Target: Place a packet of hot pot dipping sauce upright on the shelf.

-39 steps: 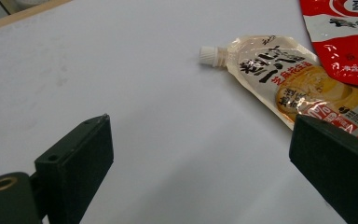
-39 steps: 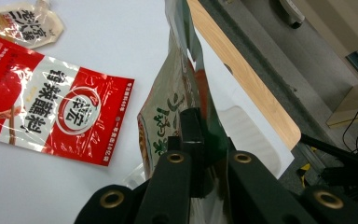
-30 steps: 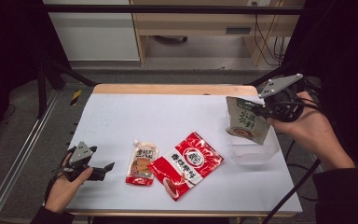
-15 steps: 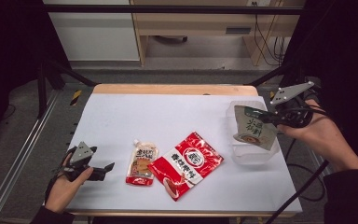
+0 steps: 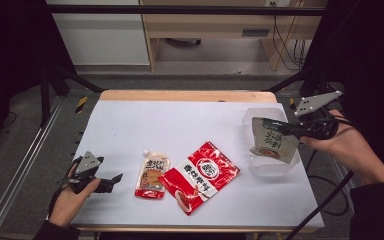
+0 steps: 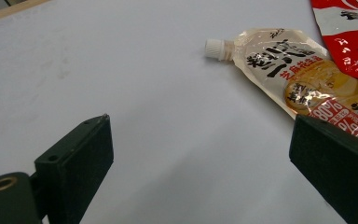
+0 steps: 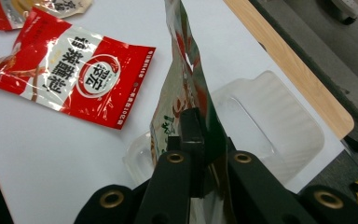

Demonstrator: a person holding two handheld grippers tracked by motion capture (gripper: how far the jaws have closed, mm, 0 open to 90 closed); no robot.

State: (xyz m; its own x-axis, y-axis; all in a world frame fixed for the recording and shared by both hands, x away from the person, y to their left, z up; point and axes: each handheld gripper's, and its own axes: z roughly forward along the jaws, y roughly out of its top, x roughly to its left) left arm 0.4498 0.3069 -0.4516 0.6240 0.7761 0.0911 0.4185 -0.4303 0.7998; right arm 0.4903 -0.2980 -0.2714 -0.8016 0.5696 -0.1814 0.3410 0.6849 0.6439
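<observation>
At the right of the frame, the right gripper [image 5: 286,128] pinches a green-and-white pouch [image 5: 272,143] by its top edge. It hangs long axis upright, directly over the clear plastic tray [image 5: 272,167]. At lower left, the left gripper [image 5: 111,181] rests spread wide, holding nothing.

Black two-jaw left gripper [image 5: 114,179] and right gripper [image 5: 275,126], each topped by a grey three-cornered plate with dark dots; brass-ringed screw holes; black cable lower right; dark sleeves
</observation>
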